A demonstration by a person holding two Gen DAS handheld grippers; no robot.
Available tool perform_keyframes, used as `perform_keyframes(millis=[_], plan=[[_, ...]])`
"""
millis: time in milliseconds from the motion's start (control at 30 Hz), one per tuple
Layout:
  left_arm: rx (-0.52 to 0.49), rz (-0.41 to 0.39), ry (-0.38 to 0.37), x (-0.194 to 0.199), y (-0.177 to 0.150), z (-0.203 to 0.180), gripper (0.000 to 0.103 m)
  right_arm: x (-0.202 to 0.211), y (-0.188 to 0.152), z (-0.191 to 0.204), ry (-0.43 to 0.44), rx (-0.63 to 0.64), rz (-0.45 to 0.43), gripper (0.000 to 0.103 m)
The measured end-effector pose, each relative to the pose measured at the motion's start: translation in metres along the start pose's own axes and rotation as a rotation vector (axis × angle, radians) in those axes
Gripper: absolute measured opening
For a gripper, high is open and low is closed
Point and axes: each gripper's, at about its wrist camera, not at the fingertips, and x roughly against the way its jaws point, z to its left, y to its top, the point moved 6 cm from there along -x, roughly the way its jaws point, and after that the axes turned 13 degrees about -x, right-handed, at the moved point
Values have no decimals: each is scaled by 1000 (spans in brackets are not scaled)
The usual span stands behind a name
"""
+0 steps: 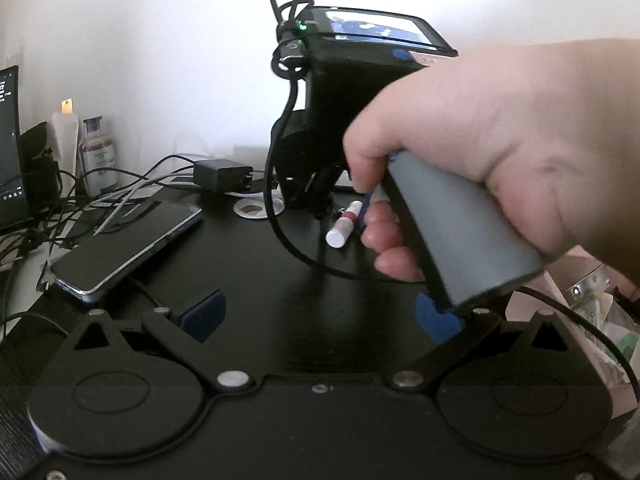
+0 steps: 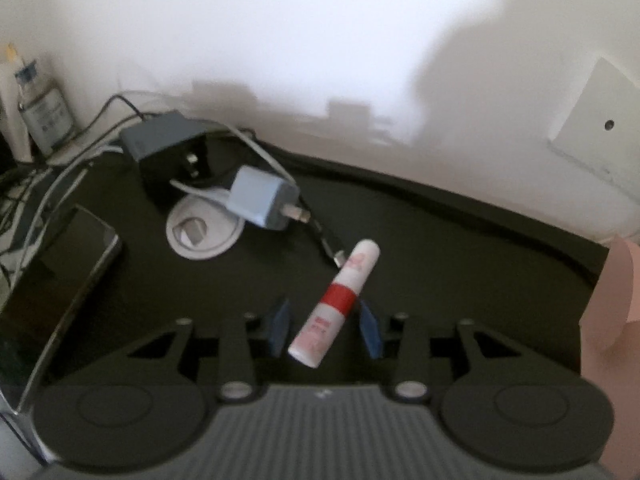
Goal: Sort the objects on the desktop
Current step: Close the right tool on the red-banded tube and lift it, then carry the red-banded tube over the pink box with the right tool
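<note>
A white lip balm tube with a red band (image 2: 338,304) lies on the black desk (image 2: 460,248). My right gripper (image 2: 325,325) is open, its blue-padded fingers (image 2: 279,325) on either side of the tube's near half, not pressing it. In the left wrist view the same tube (image 1: 345,225) lies beyond the right gripper's body, held by a hand (image 1: 500,152). My left gripper (image 1: 320,316) is open wide and empty, low over the desk, with its blue pads (image 1: 202,314) apart.
A smartphone (image 1: 126,246) lies left on the desk. A black power adapter (image 2: 168,148), a light-blue charger plug (image 2: 264,198) and a white round disc (image 2: 204,232) sit behind the tube. Tangled cables (image 1: 80,192), a bottle (image 1: 98,152) and a monitor (image 1: 8,148) stand far left.
</note>
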Motion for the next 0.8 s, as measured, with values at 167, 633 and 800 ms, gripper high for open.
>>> perform_keyframes(millis=[167, 633, 800], plan=[[-28, 10, -13, -2, -1, -5, 103, 5, -5, -12, -11, -7, -16, 18], [43, 36, -17, -3, -3, 3, 103, 118, -2, -52, 232, -63, -262, 17], [26, 30, -16, 0, -3, 0, 103, 166, -19, -85, 280, -72, -343, 17]])
